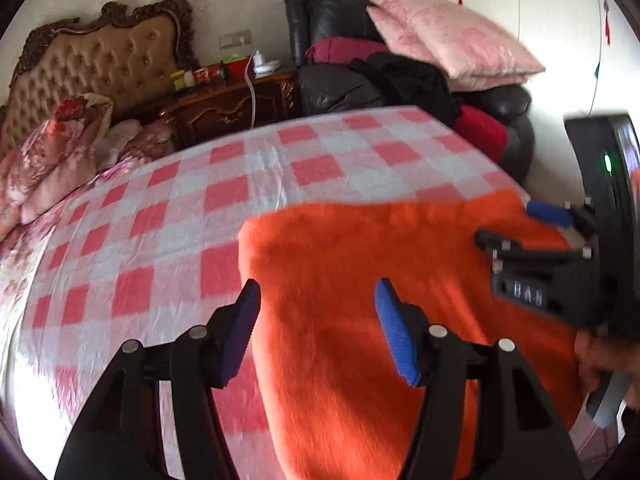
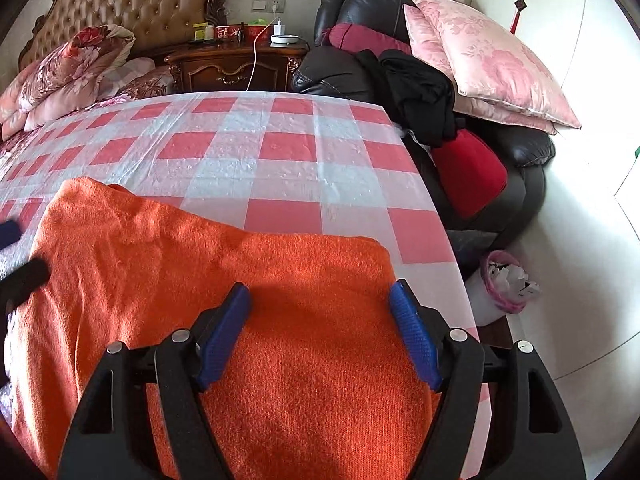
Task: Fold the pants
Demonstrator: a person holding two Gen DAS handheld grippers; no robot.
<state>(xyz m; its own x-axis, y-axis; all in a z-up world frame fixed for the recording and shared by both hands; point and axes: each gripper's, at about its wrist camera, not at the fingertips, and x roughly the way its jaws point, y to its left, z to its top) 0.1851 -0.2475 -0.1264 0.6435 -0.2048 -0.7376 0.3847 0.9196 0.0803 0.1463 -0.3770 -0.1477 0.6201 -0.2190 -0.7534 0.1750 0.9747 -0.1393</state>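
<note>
While the fuzzy orange fleece pants [image 2: 224,276] lie folded into a thick, soft pad near the edge of the bed, on the red-and-white checked plastic sheet [image 2: 280,160], both tools hang over them. Left gripper [image 1: 318,320] has its blue pads apart, nothing pinched, above the cloth's left border. Right gripper [image 2: 320,332] gapes wide over the right corner, empty too.

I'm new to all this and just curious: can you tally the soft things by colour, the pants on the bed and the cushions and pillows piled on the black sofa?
Orange: 1, the pants on the checked bed sheet.
Pink: 2, the stacked pillows, upper and lower.
Red: 1, the square cushion.
Maroon: 1, the bolster.
Total: 5
</note>
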